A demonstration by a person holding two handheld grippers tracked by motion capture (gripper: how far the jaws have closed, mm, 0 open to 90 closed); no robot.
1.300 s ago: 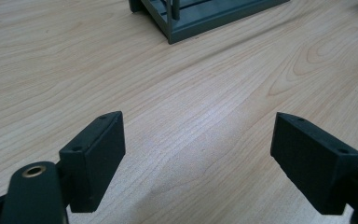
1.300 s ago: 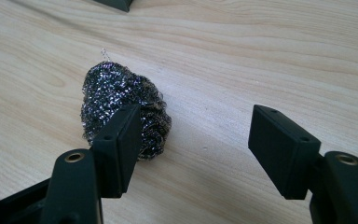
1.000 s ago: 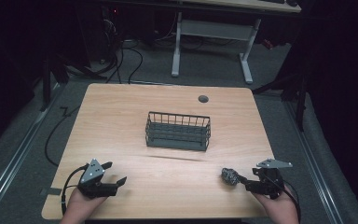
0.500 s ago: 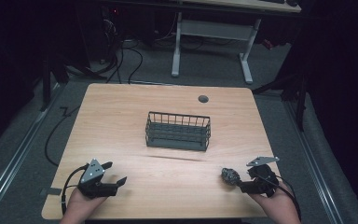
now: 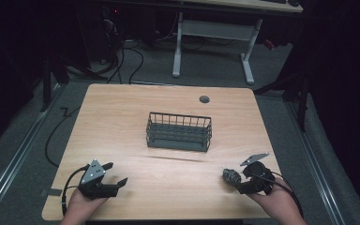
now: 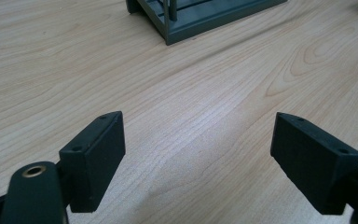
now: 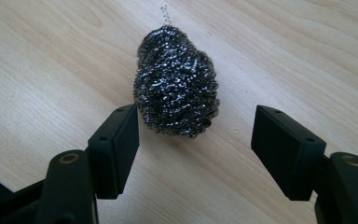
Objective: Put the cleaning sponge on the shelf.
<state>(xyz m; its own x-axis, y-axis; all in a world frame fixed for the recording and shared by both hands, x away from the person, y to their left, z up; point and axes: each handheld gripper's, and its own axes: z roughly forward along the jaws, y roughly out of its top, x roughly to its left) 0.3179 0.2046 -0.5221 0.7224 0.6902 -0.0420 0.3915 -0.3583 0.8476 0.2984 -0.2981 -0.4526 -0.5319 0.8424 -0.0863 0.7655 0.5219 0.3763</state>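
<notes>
Right gripper point(image 7: 193, 128): jaws parted and just been opening, pads off the steel wool scourer point(image 7: 176, 81), which lies on the table point(image 5: 122, 117) just beyond the fingertips, at the near right edge. Left gripper point(image 6: 198, 140): jaws wide apart, nothing between them, near left. Wire basket point(image 5: 179, 131) stands mid-table, well apart.

Lab or office-type recording space, dim. Light wood table point(image 5: 122, 117) with round cable grommet point(image 5: 204, 99) at 12 o'clock edge. Grey carpet floor point(image 5: 206, 75) around it. White-legged desk frame point(image 5: 213, 35) beyond, 12 o'clock. Loose black cables point(image 5: 122, 61) on floor at 11 o'clock. Dark stands point(image 5: 47, 79) at 10 o'clock and 2 o'clock. Wire basket point(image 5: 179, 131) at table centre.
</notes>
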